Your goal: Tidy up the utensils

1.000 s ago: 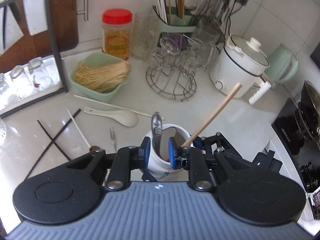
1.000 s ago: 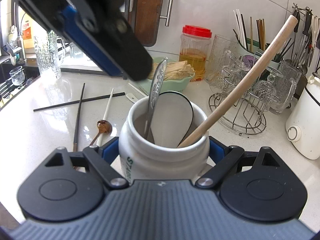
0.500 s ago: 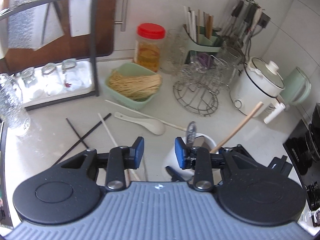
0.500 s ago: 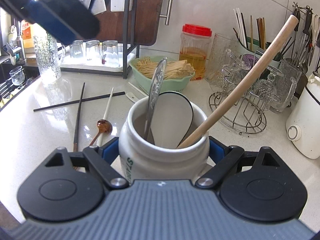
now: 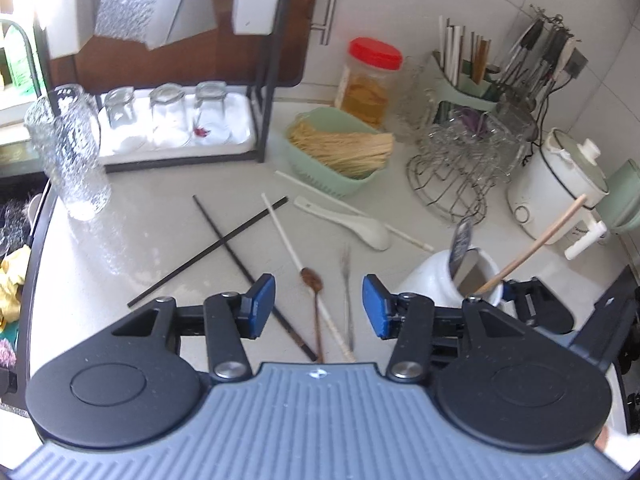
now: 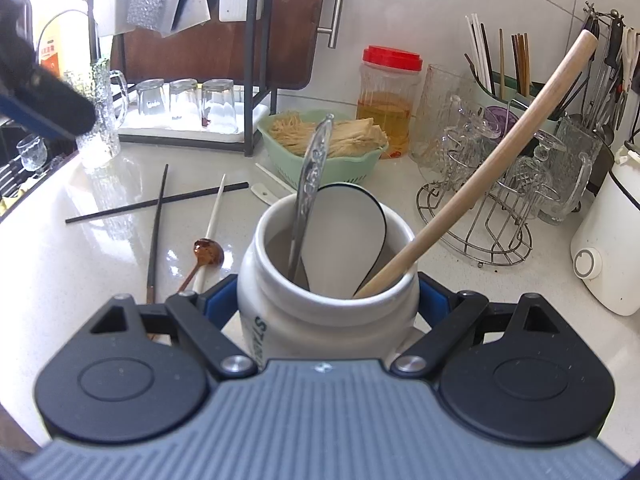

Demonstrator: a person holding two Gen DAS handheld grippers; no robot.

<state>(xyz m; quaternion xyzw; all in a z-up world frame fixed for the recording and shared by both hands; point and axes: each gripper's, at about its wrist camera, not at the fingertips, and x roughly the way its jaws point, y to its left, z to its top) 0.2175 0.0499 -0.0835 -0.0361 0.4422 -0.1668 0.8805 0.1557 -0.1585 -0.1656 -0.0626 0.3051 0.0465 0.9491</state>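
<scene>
On the tabletop [image 5: 120,248]: left claw [image 5: 319,306], moved off the white jar [image 6: 326,300] since a second ago; jaws have just been opening, now apart, nothing between them, pitched down over brown spoon [image 5: 312,279], small fork [image 5: 346,296] and black chopsticks [image 5: 224,240]. Right claw [image 6: 326,306] clamped on the jar, unmoved. Jar holds metal spoon [image 6: 310,184], wooden handle [image 6: 484,176], white ladle [image 6: 344,232].

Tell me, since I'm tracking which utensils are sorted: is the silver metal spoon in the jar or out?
In. The silver metal spoon stands handle-up inside the white ceramic jar, beside a wooden stick.
</scene>
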